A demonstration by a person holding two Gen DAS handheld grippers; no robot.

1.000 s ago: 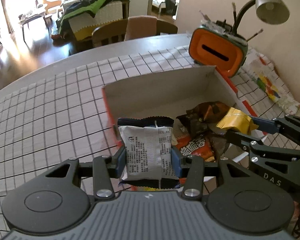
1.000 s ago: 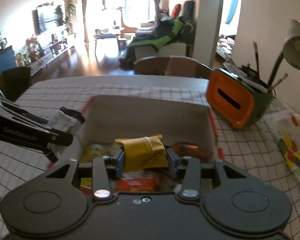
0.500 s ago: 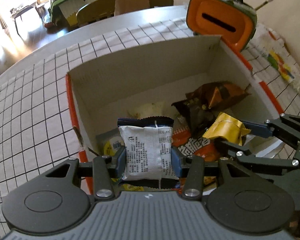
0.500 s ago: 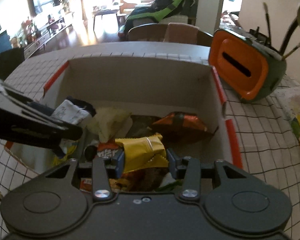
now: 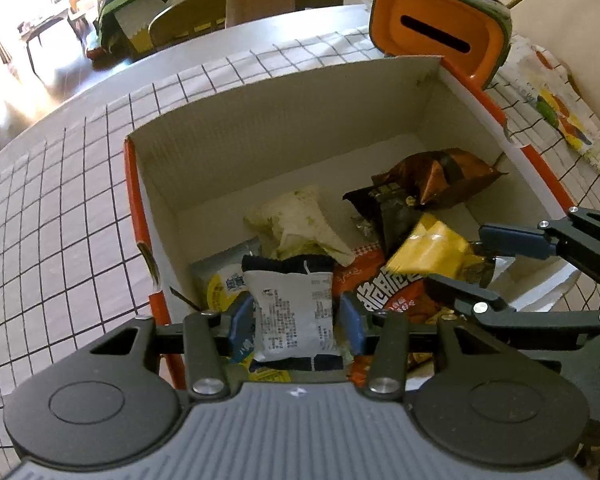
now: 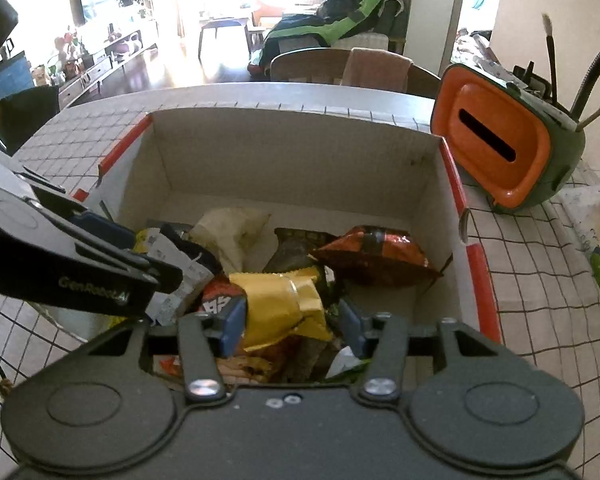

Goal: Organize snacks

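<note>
An open cardboard box [image 5: 280, 152] [image 6: 292, 160] with orange edges stands on the checked tablecloth and holds several snack packets. My left gripper [image 5: 296, 316] is low over the box's near left corner. Its jaws are opening around a white printed packet [image 5: 288, 308], and a gap shows at the right pad. My right gripper [image 6: 292, 320] hangs over the near right part. Its jaws are also opening, with a yellow foil packet [image 6: 280, 304] [image 5: 428, 256] loose between them. A brown-orange bag [image 5: 432, 180], a cream packet [image 5: 300, 220] and a red packet [image 5: 392, 292] lie inside.
An orange and green holder [image 5: 436, 32] [image 6: 496, 148] with brushes stands just past the box's far right corner, beside a lamp neck. Colourful printed paper [image 5: 556, 108] lies to the right. Chairs [image 5: 256, 0] stand beyond the table's far edge. Checked tablecloth [image 5: 60, 220] lies left of the box.
Both grippers have come down into the box with their packets. Their pads have spread apart, so the white and the yellow packet now sit loose between them.
</note>
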